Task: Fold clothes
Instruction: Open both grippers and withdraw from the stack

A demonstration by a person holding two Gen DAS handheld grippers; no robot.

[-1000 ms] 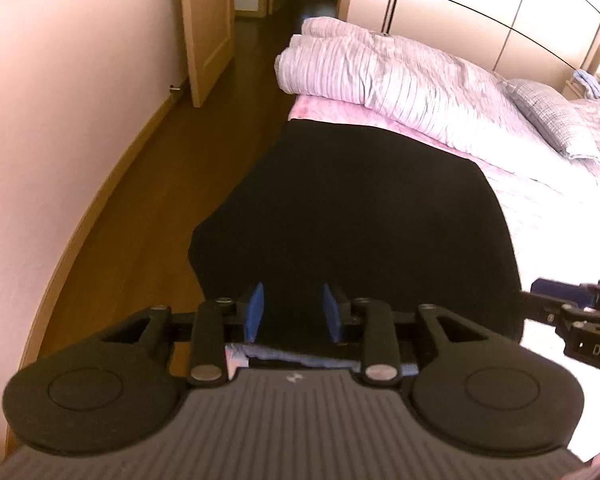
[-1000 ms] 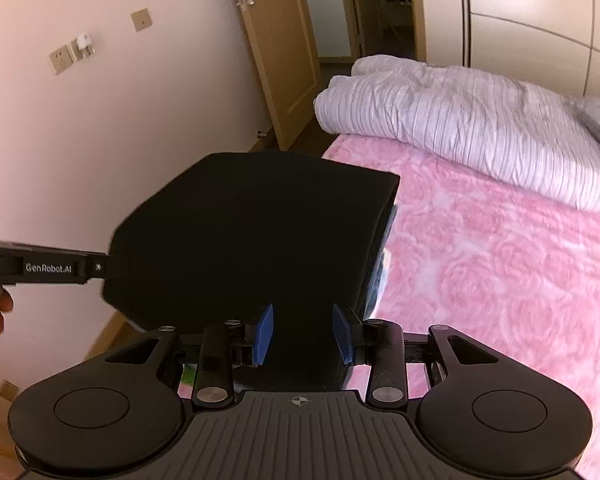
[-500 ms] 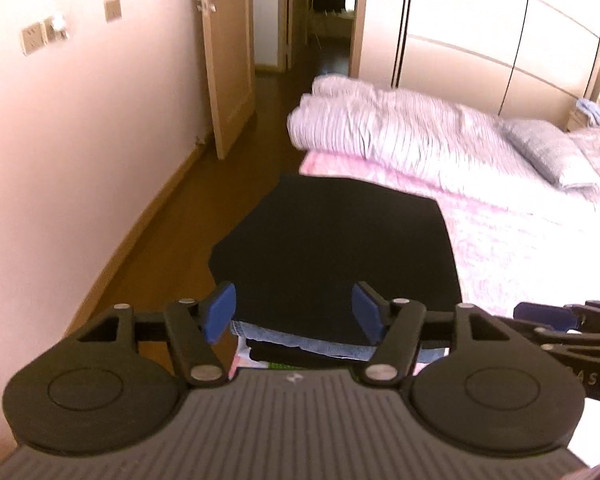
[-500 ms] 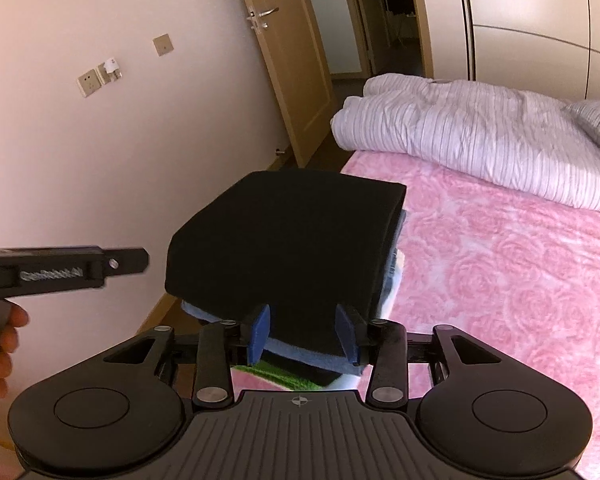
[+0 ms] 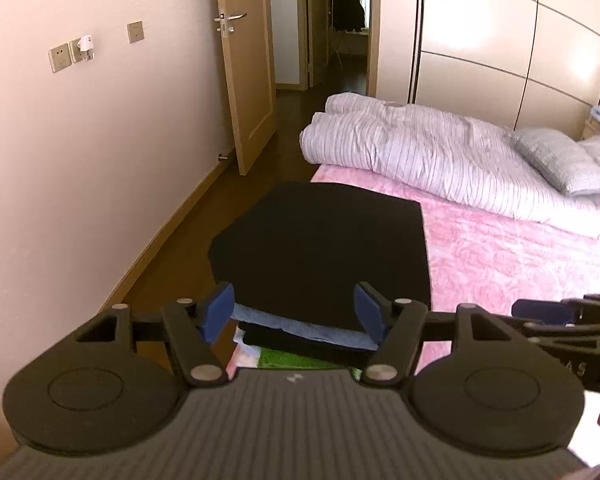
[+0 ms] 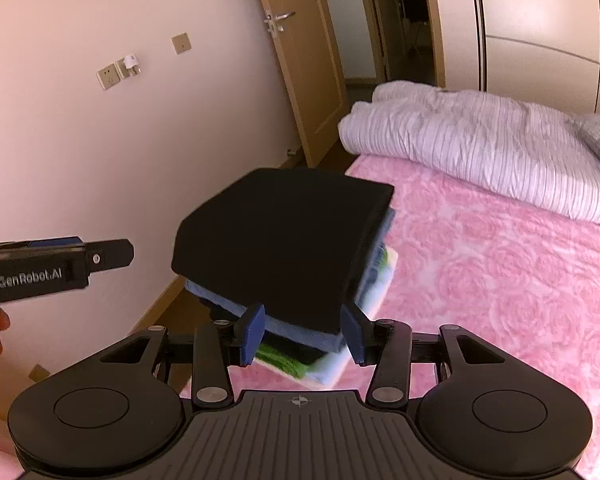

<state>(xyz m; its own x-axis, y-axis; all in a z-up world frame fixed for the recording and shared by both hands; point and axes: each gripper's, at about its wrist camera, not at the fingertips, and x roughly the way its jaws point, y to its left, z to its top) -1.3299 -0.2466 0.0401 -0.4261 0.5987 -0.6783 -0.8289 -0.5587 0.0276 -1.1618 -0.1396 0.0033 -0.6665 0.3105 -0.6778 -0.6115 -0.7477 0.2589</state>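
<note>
Black folded garment (image 6: 280, 240) topped a stack of folded clothes (image 6: 352, 292) at the corner of the pink floral bed (image 6: 500, 280). Left hand-held gripper (image 5: 294, 312) was wide open, right hand-held gripper (image 6: 302, 336) partly open; both held nothing. Risk: a nudge could tip the overhanging stack onto the wooden floor (image 5: 172, 264).

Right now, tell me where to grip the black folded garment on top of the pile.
Probably grip the black folded garment by its near edge, coming in level from the pile's near side: that edge overhangs the blue layer beneath, between the open right gripper pads.
</note>
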